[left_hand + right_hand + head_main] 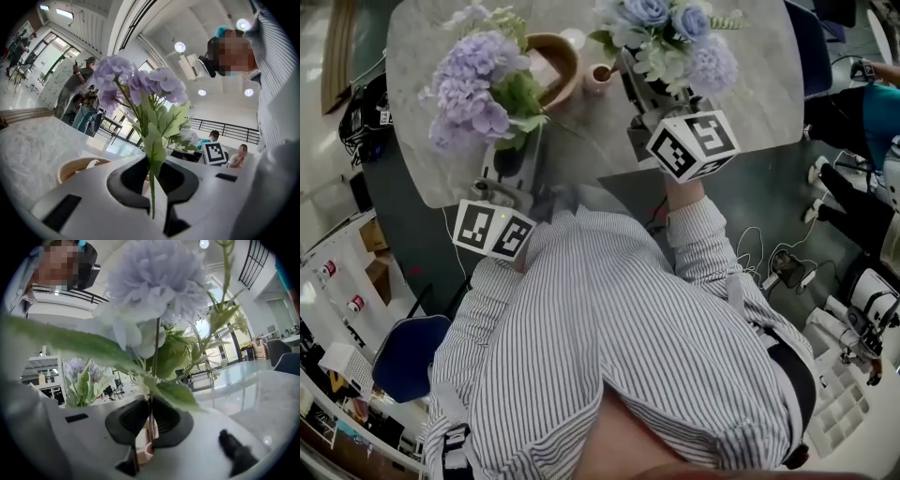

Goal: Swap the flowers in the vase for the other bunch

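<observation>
Head view: my left gripper (510, 152) grips the purple bunch (478, 89), my right gripper (645, 82) the blue bunch (670, 33), both held above the table (750, 94) beside the seemingly empty pink vase (601, 75); I judge the swap half done.

The left gripper (152, 185) is held level over the near edge of the table (591, 141), and its jaws are closed on a green stem (151, 199). The right gripper (149, 427) is held beside it, closed on thin stems (154, 376). Both arms (698, 230) are stretched forward in striped sleeves (473, 319).
</observation>
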{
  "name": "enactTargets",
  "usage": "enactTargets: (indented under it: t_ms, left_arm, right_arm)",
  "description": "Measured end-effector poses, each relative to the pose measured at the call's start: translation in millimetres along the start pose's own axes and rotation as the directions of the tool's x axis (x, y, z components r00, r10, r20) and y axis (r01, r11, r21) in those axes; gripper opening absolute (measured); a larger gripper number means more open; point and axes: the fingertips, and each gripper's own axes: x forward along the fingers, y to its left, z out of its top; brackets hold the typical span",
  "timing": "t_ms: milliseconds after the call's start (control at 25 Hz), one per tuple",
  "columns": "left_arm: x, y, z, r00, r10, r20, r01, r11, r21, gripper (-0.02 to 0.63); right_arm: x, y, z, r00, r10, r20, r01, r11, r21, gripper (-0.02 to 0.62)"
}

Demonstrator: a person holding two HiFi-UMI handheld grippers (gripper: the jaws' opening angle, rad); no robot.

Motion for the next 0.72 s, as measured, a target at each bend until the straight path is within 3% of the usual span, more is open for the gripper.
enactTargets:
  t_ms: [720]
  left_arm:
    - [-8.8, 7.3, 21.6, 0.998, -0.061, -0.011, 0.062, 0.998, 0.027, 0.051]
  right_arm:
    - [-11.4, 26.2, 44.7, 0.994, -0.016, 0.112, 0.016, 1.000, -0.002, 0.029]
